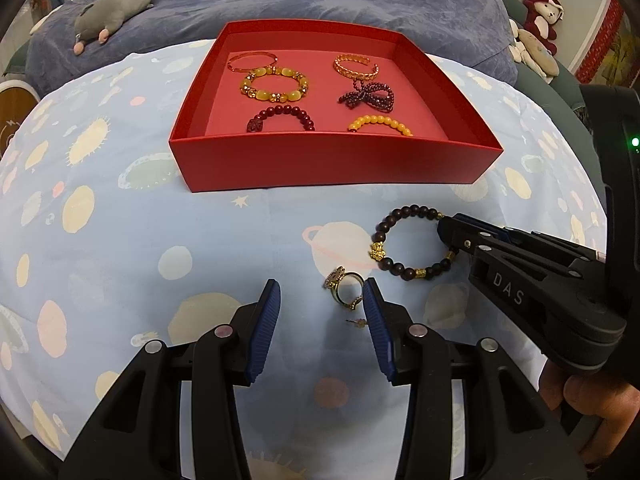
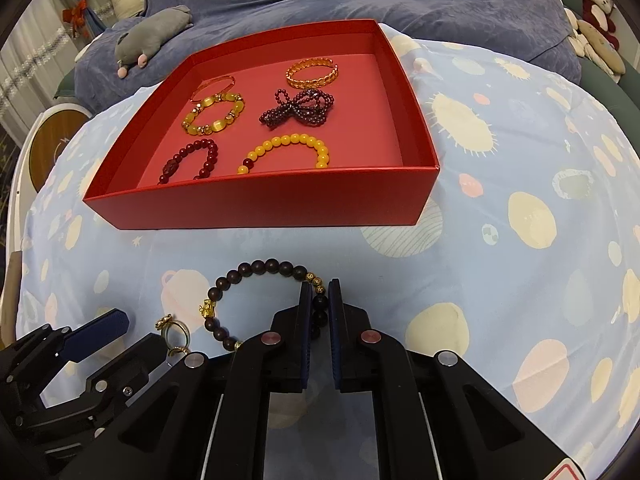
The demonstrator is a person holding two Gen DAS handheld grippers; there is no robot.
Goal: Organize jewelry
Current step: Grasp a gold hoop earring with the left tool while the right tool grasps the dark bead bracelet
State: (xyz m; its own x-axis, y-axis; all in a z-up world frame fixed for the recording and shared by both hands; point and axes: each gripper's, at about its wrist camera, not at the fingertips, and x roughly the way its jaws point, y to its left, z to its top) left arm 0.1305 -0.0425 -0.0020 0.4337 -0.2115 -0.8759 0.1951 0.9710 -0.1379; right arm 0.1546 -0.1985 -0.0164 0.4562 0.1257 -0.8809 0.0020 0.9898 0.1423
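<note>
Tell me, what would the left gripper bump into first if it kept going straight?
Probably the gold rings. They lie just ahead, by the left gripper's inner finger tip, on the planet-print cloth. Depth is hard to judge.

The box (image 1: 332, 168) is bright red outside, pinker red on its floor. The sheet (image 1: 120, 248) under it is pale blue, printed with cream, pink and mint planets. The bracelet (image 2: 256, 272) on the sheet has dark brown beads with gold charms. The hand-held gripper (image 1: 320, 312) is black with ribbed blue pads (image 1: 264, 332).
</note>
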